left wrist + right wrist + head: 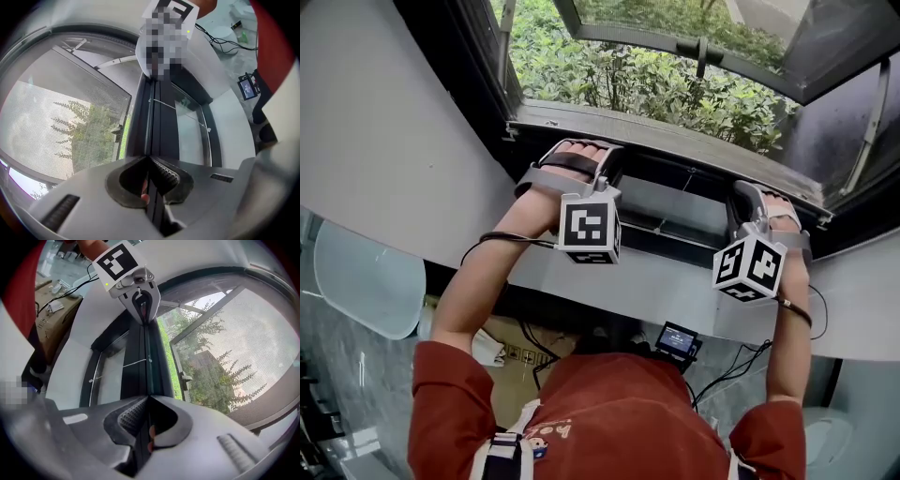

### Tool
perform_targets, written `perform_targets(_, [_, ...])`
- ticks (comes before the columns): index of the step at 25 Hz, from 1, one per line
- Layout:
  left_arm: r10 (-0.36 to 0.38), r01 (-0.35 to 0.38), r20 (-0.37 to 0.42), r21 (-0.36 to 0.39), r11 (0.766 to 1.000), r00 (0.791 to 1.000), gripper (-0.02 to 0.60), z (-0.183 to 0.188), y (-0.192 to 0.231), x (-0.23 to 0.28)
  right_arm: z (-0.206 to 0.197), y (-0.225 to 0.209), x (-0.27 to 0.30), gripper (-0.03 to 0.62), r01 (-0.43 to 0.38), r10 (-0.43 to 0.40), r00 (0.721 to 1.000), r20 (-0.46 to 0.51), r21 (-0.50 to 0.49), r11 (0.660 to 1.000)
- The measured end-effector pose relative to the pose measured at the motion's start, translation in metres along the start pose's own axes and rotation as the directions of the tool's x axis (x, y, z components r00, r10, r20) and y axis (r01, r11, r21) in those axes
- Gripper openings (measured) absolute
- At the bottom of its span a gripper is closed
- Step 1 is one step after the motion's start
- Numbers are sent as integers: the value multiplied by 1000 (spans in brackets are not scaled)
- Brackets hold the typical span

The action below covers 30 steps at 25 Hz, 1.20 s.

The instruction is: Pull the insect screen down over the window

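Insect screen (70, 126) mesh hangs across the window (656, 84); its dark bar (157, 117) lies crosswise, low by the frame; left tongs (151, 185) and right tongs (147, 425) both clamped on it, apart along its length; remaining pull, I judge, straight down.

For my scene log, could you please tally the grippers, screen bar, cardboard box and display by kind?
Grippers: 2, left gripper and right gripper, both shut on the screen bar
Screen bar: 1
Cardboard box: 1
Display: 1
Total: 5
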<state>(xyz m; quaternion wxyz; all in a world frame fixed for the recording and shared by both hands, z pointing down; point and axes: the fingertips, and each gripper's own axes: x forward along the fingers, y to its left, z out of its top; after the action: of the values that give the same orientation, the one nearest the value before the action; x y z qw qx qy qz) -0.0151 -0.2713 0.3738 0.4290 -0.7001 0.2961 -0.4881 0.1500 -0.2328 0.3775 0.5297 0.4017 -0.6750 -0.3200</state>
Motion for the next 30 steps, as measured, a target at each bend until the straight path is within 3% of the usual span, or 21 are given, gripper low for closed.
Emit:
perform_targets(8, [-20, 20, -8, 2, 1000, 1000, 21, 1, 4, 0, 0, -1, 0, 25, 10, -10, 1000, 8, 40, 999])
perform_targets(17, [-3, 3, -3, -63, 998, 1000, 23, -1, 2, 1, 1, -5, 1, 33, 26, -36, 997, 73, 133, 991])
perform_targets(23, [50, -50, -15, -8, 999, 999, 27, 1, 3, 0, 0, -7, -1, 53, 67, -76, 995, 70, 111, 992])
perform_targets(30, [62, -62, -19, 9, 998, 998, 26, 1, 8, -1, 2, -8, -2, 33, 28, -31, 999, 33, 98, 995])
